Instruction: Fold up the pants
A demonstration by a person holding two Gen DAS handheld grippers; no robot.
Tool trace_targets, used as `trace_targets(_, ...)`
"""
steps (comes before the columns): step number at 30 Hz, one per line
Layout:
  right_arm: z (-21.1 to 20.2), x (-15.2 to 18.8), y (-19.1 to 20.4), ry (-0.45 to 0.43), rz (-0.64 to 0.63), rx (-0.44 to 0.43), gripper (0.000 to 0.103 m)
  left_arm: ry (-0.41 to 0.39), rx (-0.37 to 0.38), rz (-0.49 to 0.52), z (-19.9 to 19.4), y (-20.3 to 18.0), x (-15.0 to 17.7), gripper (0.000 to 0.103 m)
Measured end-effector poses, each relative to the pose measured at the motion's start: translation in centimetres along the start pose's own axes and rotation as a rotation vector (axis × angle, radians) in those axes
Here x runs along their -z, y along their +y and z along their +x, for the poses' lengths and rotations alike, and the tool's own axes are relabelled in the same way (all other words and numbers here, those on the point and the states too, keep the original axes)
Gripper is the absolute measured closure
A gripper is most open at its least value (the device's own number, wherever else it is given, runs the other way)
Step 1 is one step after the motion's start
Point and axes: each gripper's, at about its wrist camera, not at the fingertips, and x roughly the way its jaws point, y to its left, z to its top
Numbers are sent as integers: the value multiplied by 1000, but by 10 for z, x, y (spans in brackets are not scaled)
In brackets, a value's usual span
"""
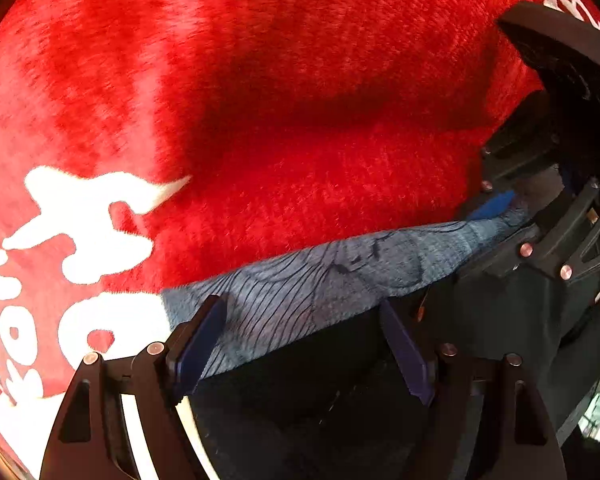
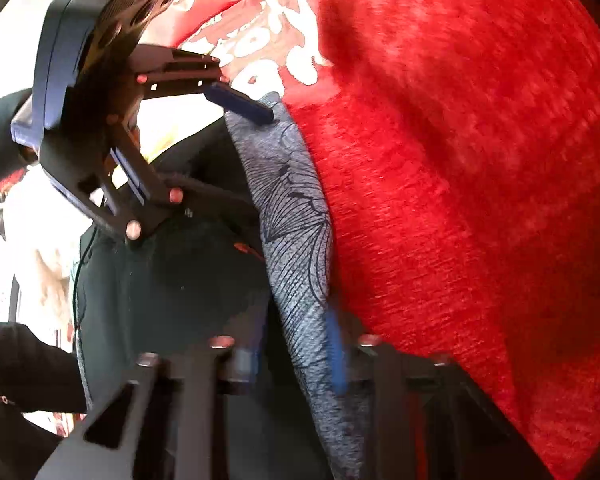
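The pants are dark cloth [image 1: 320, 384] with a grey-blue band printed with thin black lines [image 1: 340, 276]. They lie over a red fleece blanket [image 1: 300, 80]. My left gripper [image 1: 304, 344] is open, its blue pads wide apart around the band's edge. My right gripper [image 1: 500, 216] shows at the right of the left wrist view, its pads pinched on the far end of the band. In the right wrist view the right gripper [image 2: 296, 356] is shut on the band [image 2: 300, 240], and the left gripper [image 2: 256, 120] stands at the band's far end.
The red blanket [image 2: 460, 160] has large white lettering [image 1: 84, 232] at the left. A white surface [image 1: 156, 432] shows under the blanket's edge. A person's dark sleeve [image 2: 20, 368] is at the lower left of the right wrist view.
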Motion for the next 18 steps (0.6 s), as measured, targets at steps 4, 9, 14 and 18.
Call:
trace_targets(4, -19, 7, 12, -65, -9, 39, 85, 4, -8, 13, -12, 5, 13, 16)
trace_targets(9, -34, 11, 40, -104, -77, 114, 86, -7, 54, -24, -28, 9, 20, 2)
trace_targets(14, -44, 11, 71, -131, -175, 186, 87, 24, 121, -33, -34, 27, 31, 2)
trace_targets(18, -40, 17, 99, -151, -268, 259, 87, 33, 223, -67, -43, 48, 35, 2)
